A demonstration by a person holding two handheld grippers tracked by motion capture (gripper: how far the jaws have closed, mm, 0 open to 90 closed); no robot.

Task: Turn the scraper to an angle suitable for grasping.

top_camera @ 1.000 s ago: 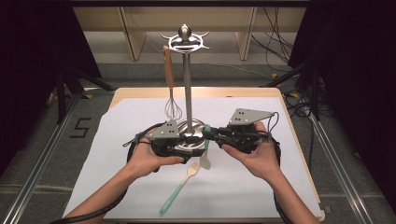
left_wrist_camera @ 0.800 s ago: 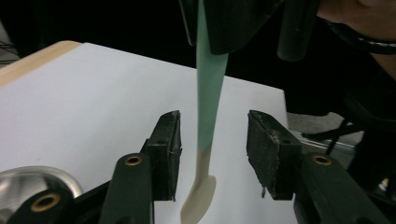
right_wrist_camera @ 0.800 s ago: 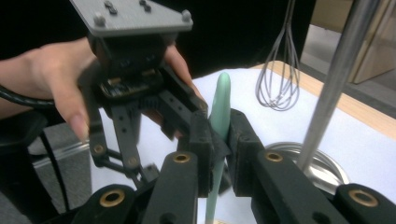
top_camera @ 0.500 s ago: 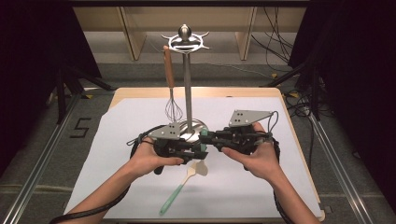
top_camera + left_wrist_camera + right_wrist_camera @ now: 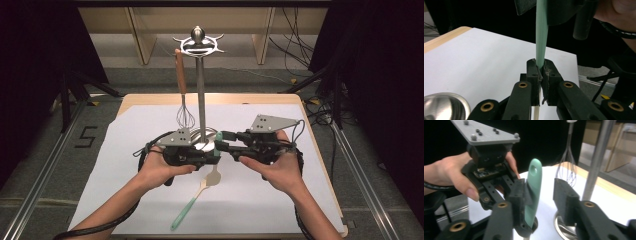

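My left tongs (image 5: 540, 75) have just been closing and now pinch the green spoon (image 5: 541, 37) handle. My right tongs (image 5: 544, 202) have just been opening and stand wide around its tip. The spoon stands upright beside the metal stand (image 5: 200, 90), so the left hand is the one carrying it.

The utensil handle (image 5: 534, 192) is mint green, plain and unpatterned — the same pale green as the spatula (image 5: 195, 204) lying on the sheet, whose head is cream. Both grippers are matte black with brass-coloured pivots (the left gripper (image 5: 541, 72) and the right gripper (image 5: 541, 200) alike), each topped by a grey plate. The table cover (image 5: 130, 150) is plain white over light wood. The stand (image 5: 200, 85) is shiny silver — the whisk (image 5: 184, 97) has a reddish-brown wooden handle and steel wires.
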